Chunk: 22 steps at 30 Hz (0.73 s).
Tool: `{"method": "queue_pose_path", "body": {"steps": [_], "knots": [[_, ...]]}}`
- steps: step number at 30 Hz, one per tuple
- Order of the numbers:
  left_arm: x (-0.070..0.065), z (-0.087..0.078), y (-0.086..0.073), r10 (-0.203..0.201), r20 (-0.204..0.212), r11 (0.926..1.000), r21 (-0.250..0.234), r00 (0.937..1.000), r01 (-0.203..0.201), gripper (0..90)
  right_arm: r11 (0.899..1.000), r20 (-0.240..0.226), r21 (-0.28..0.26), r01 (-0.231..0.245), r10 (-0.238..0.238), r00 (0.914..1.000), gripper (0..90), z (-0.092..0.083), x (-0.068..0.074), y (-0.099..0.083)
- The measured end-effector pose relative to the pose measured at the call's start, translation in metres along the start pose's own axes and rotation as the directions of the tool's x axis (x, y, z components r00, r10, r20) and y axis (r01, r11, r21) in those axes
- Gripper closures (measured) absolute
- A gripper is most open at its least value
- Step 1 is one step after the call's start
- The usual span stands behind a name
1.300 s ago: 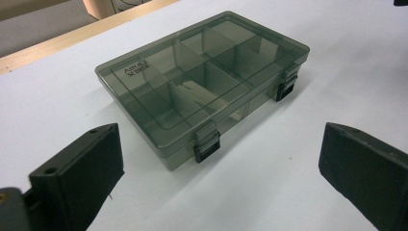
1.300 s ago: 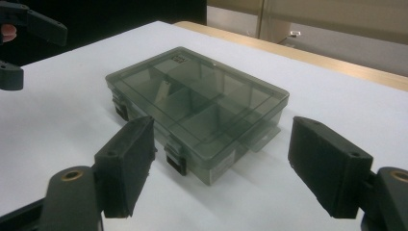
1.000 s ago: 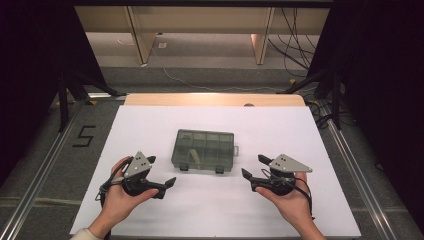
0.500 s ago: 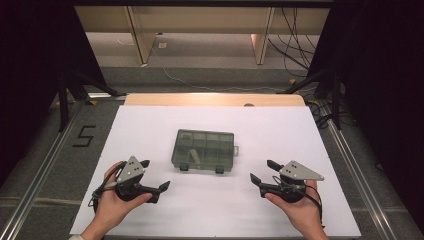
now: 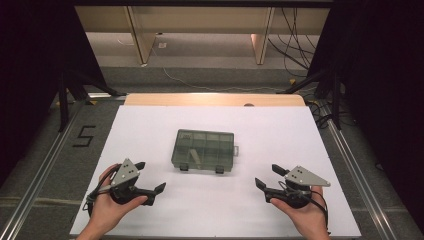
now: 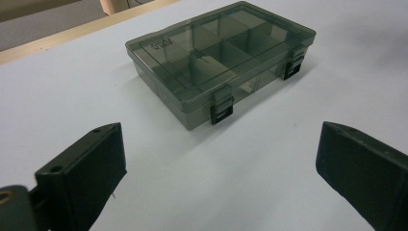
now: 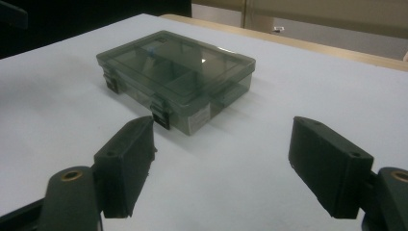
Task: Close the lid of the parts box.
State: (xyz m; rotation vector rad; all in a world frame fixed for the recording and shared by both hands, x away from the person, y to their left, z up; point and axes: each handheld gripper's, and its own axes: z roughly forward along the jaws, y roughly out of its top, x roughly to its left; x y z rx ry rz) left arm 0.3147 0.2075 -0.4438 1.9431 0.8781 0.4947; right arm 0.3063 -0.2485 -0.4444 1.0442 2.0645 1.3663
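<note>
A smoky translucent compartment box (image 5: 204,150) lies shut in the middle of the white table (image 5: 280,130), with two black latches on its near side. A small pale item shows through the lid. My left gripper (image 5: 150,176) is held near the front left, open, a short way from the box's near-left corner. My right gripper (image 5: 267,175) is open at the front right, also apart from the box. In the left gripper view the box (image 6: 216,53) lies ahead of my open left gripper (image 6: 221,144). In the right gripper view the box (image 7: 178,62) lies ahead-left of my open right gripper (image 7: 223,139).
A wooden strip (image 5: 215,99) borders the table's far edge. Metal rails (image 5: 45,165) run along both sides, and a black "5" mark (image 5: 84,136) lies to the left. Cables (image 5: 295,45) and black stand legs are on the floor beyond.
Both hands have drawn back toward the near edge of the table and slightly outward, away from the box. Both grippers stay open. The box has not moved.
</note>
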Motion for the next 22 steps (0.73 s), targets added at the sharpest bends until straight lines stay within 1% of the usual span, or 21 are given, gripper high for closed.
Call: {"method": "queue_pose_path", "body": {"steps": [1,3,4,5,7,8,9,10,11,12,13,14,15,16,17,18,19,20,22], "knots": [[0.0000,-0.0002,-0.0003,-0.001,0.000,1.0000,-0.001,1.0000,0.001,3.2,1.000,-0.009,0.009,-0.012,0.012,0.9999,25.3,-0.0018,0.0006,-0.0002],[-0.0001,-0.0003,-0.0005,0.002,-0.001,1.0000,-0.001,1.0000,-0.002,3.3,1.000,-0.006,0.015,-0.013,0.013,0.9999,25.3,-0.0029,0.0008,-0.0013],[-0.0001,-0.0003,-0.0006,0.001,-0.001,1.0000,-0.001,1.0000,-0.001,3.3,0.999,-0.005,0.034,-0.005,0.005,1.0000,25.3,-0.0041,0.0004,-0.0015],[0.0001,-0.0002,-0.0006,0.002,-0.002,1.0000,-0.001,1.0000,-0.002,3.4,1.000,-0.005,0.026,-0.007,0.007,1.0000,25.3,-0.0034,0.0006,-0.0022],[0.0006,-0.0002,-0.0005,0.003,-0.004,1.0000,-0.002,1.0000,-0.003,3.6,0.999,-0.003,0.040,0.003,-0.003,1.0000,25.3,-0.0038,0.0002,-0.0026],[0.0006,-0.0001,-0.0005,0.003,-0.003,1.0000,-0.003,1.0000,-0.003,3.6,1.000,-0.013,0.002,-0.004,0.004,0.9999,25.3,-0.0002,0.0008,-0.0040],[0.0006,0.0000,-0.0006,0.005,-0.004,1.0000,-0.004,1.0000,-0.005,3.6,0.999,-0.005,0.046,0.001,-0.001,1.0000,25.3,-0.0040,0.0006,-0.0027],[-0.0002,0.0005,-0.0010,-0.008,-0.004,1.0000,-0.006,1.0000,0.008,3.6,0.999,-0.007,0.045,0.002,-0.001,1.0000,25.3,-0.0034,0.0008,-0.0029],[0.0006,0.0009,-0.0010,0.007,-0.002,1.0000,-0.004,1.0000,-0.007,3.6,0.999,-0.001,0.040,0.011,-0.011,0.9999,25.3,-0.0021,0.0007,-0.0036],[0.0004,0.0013,-0.0013,0.002,-0.001,1.0000,-0.004,1.0000,-0.002,3.6,1.000,-0.014,0.008,0.001,-0.001,0.9999,25.3,0.0017,0.0017,-0.0052],[0.0003,0.0016,-0.0015,0.005,-0.004,1.0000,-0.002,1.0000,-0.005,3.6,1.000,-0.007,0.026,0.009,-0.009,0.9999,25.3,0.0003,0.0013,-0.0049],[0.0005,0.0021,-0.0016,0.009,-0.003,1.0000,0.000,1.0000,-0.009,3.6,1.000,-0.007,0.030,0.001,-0.001,1.0000,25.3,0.0002,0.0020,-0.0050],[0.0005,0.0024,-0.0018,0.010,-0.003,0.9999,0.003,0.9999,-0.010,3.6,0.999,-0.011,0.050,0.004,-0.003,0.9999,25.3,-0.0012,0.0018,-0.0046],[0.0008,0.0028,-0.0021,0.009,0.002,1.0000,0.004,1.0000,-0.009,3.6,1.000,-0.009,0.027,0.002,-0.002,1.0000,25.3,0.0006,0.0021,-0.0054],[0.0008,0.0032,-0.0022,0.008,0.001,1.0000,0.004,1.0000,-0.008,3.6,0.999,-0.008,0.039,0.005,-0.004,1.0000,25.3,-0.0003,0.0019,-0.0051],[0.0011,0.0037,-0.0026,0.008,0.000,1.0000,0.005,1.0000,-0.008,3.6,1.000,-0.008,0.025,0.002,-0.002,1.0000,25.3,0.0008,0.0021,-0.0056],[0.0004,0.0033,-0.0025,0.004,-0.007,1.0000,0.007,1.0000,-0.004,3.6,1.000,-0.009,0.024,0.003,-0.003,1.0000,25.3,0.0009,0.0020,-0.0057],[0.0007,0.0036,-0.0026,0.007,-0.002,1.0000,0.006,1.0000,-0.007,3.6,1.000,-0.011,0.023,0.000,0.000,0.9999,25.3,0.0010,0.0022,-0.0058],[0.0004,0.0042,-0.0027,0.001,-0.002,1.0000,0.004,1.0000,-0.001,3.5,1.000,-0.010,0.023,0.003,-0.002,0.9999,25.3,0.0012,0.0022,-0.0062]]}}
